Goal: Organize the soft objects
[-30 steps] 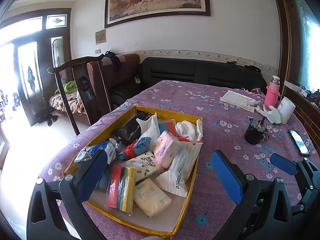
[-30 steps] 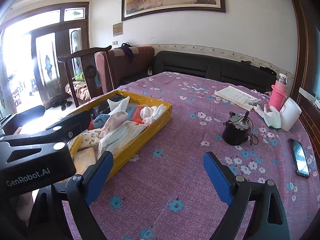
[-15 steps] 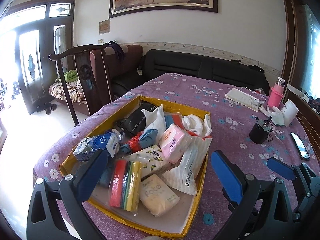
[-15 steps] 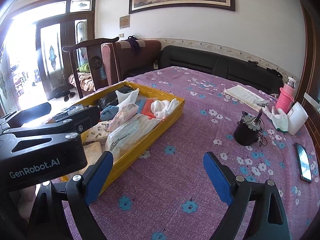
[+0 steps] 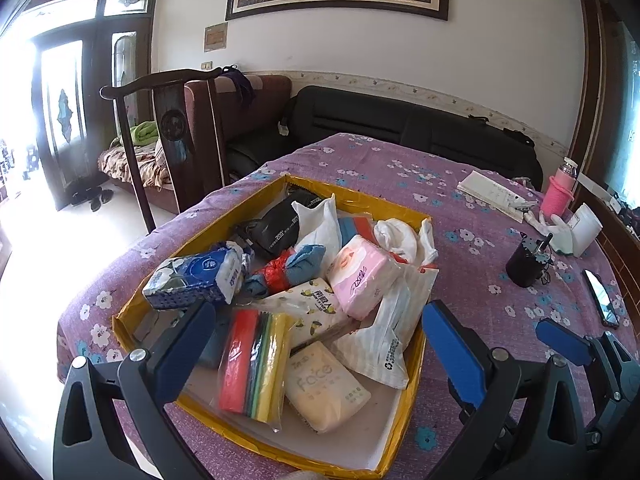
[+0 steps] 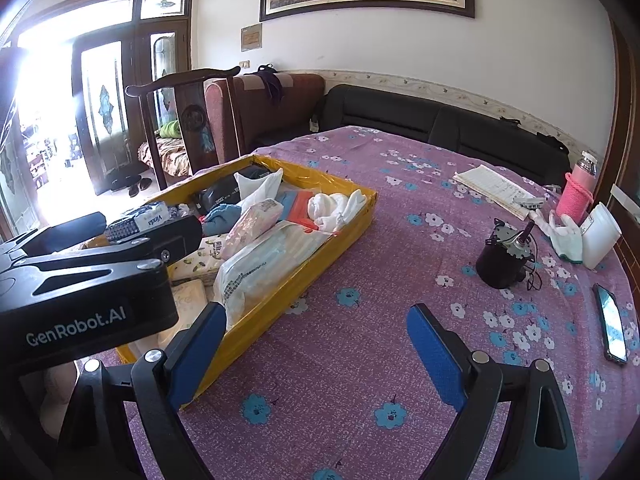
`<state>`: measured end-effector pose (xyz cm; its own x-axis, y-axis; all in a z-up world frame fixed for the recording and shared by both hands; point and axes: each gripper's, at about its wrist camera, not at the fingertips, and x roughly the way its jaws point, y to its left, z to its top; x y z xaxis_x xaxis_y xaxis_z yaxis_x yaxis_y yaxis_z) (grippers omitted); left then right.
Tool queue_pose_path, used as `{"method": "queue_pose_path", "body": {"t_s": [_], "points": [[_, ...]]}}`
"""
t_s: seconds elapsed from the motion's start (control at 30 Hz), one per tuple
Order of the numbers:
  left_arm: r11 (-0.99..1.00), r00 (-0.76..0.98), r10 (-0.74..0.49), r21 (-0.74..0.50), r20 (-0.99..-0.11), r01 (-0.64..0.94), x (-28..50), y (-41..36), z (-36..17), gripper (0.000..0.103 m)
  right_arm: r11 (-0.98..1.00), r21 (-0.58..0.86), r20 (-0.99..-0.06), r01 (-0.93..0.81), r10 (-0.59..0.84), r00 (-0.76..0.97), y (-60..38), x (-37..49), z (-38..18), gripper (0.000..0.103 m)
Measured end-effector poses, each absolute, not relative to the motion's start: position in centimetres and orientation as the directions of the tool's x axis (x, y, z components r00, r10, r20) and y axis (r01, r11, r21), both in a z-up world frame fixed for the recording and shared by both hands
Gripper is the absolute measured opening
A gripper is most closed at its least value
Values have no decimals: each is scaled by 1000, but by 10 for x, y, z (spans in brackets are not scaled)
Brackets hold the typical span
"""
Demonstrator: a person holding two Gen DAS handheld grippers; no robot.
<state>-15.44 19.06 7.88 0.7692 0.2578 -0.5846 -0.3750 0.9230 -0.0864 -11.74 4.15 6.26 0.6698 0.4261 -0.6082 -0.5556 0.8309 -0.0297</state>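
Purple flowered cloth is spread over the worktop [image 5: 460, 200], on which a yellow tray [image 5: 416, 364] is set at the left. Soft packs are heaped inside it: a blue tissue pack [image 5: 196, 276], coloured sponges [image 5: 252, 364], a pink wipes pack [image 5: 360, 276]. Over the tray the left gripper [image 5: 316, 352] is held spread and empty. Beside the tray, above bare cloth, the right gripper [image 6: 312, 352] is likewise held spread.

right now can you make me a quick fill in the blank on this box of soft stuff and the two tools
1. The pink tissue pack lies inside the ____ box.
2. The left tool hangs over the box, its jaws ____.
3. The phone lies on the ____ tablecloth.
4. The right tool holds ____.

Missing: yellow; open; purple; nothing
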Motion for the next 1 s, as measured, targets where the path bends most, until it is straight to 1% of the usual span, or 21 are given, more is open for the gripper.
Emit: {"method": "queue_pose_path", "body": {"t_s": [0.53, 1.0], "points": [[922, 763, 250, -95, -595, -376, -153, 194, 76, 103, 829, -25, -618, -559, 427, 661, 45, -116, 60, 95], [928, 760, 255, -69, -597, -365, -154, 186, 74, 103, 842, -9, -610, -540, 423, 670, 30, -115, 62, 95]]}}
